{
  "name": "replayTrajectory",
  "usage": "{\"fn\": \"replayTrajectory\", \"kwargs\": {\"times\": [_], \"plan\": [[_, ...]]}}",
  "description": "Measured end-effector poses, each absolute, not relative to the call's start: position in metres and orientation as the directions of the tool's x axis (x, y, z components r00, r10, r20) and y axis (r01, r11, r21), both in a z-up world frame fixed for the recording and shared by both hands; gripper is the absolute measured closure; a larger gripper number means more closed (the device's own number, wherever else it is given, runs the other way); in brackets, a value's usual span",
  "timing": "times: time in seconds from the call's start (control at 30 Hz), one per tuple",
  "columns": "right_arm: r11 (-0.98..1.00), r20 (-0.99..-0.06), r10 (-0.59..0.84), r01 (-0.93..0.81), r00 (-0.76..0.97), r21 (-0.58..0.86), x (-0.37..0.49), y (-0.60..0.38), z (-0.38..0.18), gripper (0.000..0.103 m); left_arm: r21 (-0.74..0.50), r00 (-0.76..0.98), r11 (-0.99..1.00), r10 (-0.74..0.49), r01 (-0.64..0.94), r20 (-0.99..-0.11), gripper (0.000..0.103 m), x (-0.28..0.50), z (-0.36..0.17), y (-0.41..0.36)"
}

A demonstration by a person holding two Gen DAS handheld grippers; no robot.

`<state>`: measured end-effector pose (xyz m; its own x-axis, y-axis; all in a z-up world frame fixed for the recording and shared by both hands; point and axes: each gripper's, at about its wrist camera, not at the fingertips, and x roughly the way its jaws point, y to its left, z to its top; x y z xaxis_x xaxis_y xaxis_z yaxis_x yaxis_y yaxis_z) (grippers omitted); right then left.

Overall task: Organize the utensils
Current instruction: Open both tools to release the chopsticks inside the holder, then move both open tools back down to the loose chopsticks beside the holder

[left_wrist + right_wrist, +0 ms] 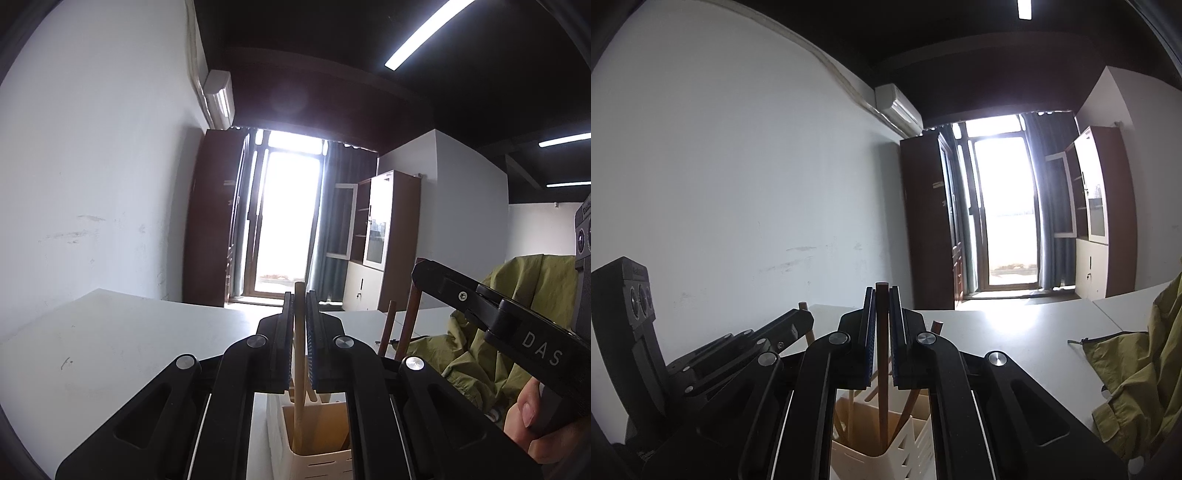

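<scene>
Slotted holder with wooden utensils

Right tongs clamp a dark stick above the cream holder.

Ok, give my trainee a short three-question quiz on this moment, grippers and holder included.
1. True or false: the left gripper is shut on a light wooden stick.
2. What does the right gripper hold? A) a dark wooden stick B) a metal fork C) nothing
3. Fill in: both sticks' lower ends sit inside the cream ____ on the white table.

Key: 1 true; 2 A; 3 utensil holder.
</scene>
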<state>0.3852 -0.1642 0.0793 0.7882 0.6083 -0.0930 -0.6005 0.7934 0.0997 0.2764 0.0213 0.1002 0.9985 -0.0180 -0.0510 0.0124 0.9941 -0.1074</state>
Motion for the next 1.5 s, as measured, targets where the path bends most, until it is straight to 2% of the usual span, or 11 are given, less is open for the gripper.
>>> {"fn": "replayTrajectory", "kwargs": {"times": [0.27,0.43,0.63,0.77,1.07,1.5], "plan": [[0.81,-0.132,0.585,-0.583,0.8,0.054,0.38,-0.153,0.071,0.095,-0.098,0.997,0.995,-0.035,0.028,-0.071,0.097,0.282,0.1,0.022],[0.813,-0.15,0.582,-0.578,0.799,0.069,0.38,-0.155,0.07,0.095,-0.108,0.995,0.994,-0.044,0.034,-0.095,0.097,0.286,0.1,0.027],[0.818,-0.162,0.575,-0.567,0.802,0.097,0.382,-0.161,0.073,0.094,-0.137,0.996,0.99,-0.032,0.02,-0.084,0.096,0.274,0.105,0.036],[0.821,-0.165,0.571,-0.561,0.804,0.104,0.379,-0.164,0.073,0.083,-0.153,0.996,0.988,-0.028,0.015,-0.087,0.094,0.266,0.107,0.043],[0.827,-0.177,0.562,-0.554,0.808,0.098,0.367,-0.169,0.074,0.083,-0.142,0.995,0.99,-0.021,0.007,-0.096,0.089,0.244,0.11,0.041],[0.848,-0.229,0.526,-0.526,0.819,0.064,0.347,-0.173,0.065,0.069,-0.08,0.986,0.997,-0.035,0.022,-0.164,0.076,0.224,0.103,0.03]]}}
